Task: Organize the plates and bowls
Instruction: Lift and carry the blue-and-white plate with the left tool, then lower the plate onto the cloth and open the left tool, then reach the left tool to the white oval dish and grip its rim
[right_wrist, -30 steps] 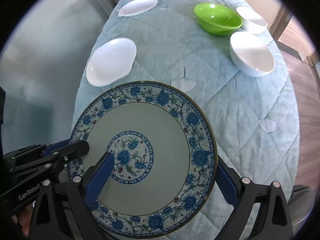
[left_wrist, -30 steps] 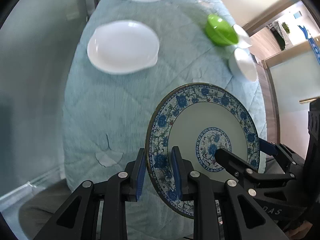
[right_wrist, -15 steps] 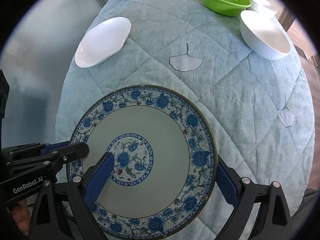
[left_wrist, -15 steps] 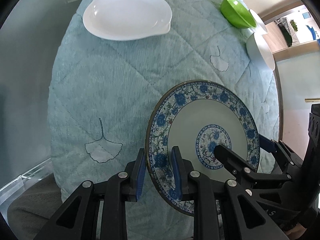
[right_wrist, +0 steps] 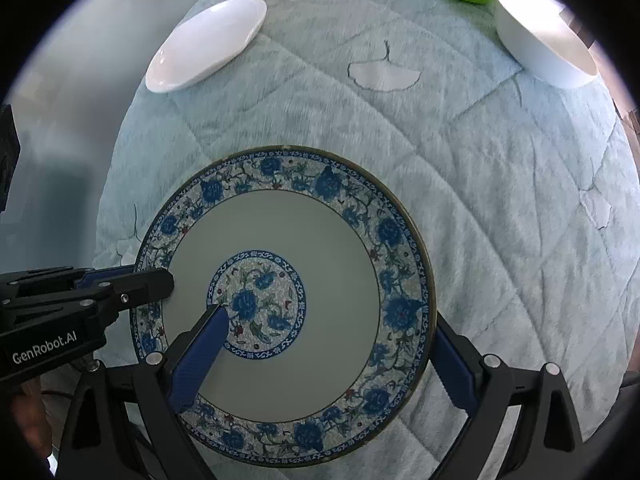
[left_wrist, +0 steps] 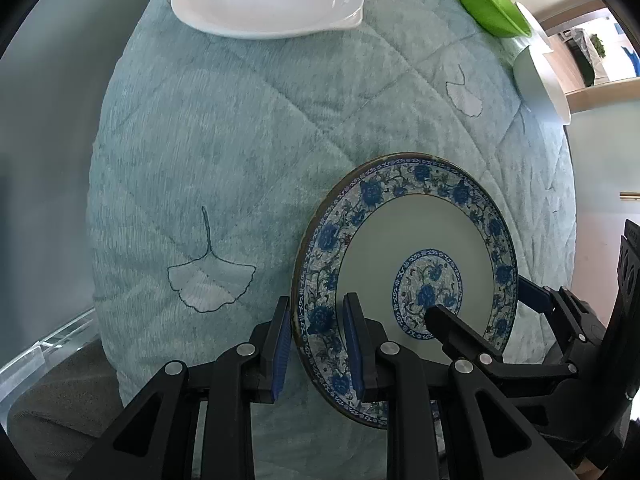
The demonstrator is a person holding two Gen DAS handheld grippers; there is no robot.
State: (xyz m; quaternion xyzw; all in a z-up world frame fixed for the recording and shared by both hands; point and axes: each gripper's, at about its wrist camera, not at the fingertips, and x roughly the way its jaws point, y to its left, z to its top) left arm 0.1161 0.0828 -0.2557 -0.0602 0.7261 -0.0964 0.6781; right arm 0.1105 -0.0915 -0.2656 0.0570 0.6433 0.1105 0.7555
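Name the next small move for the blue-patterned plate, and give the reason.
Probably carry the blue-patterned plate forward toward the white oval plate for stacking. Both the left gripper and right gripper have jaws clamped on its rim, holding it above the quilted cloth, not set down.

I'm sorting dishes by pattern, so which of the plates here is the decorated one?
The round blue-and-white floral plate, gripped by both the left gripper and right gripper. The oval white plate on the teal quilted cloth is plain.
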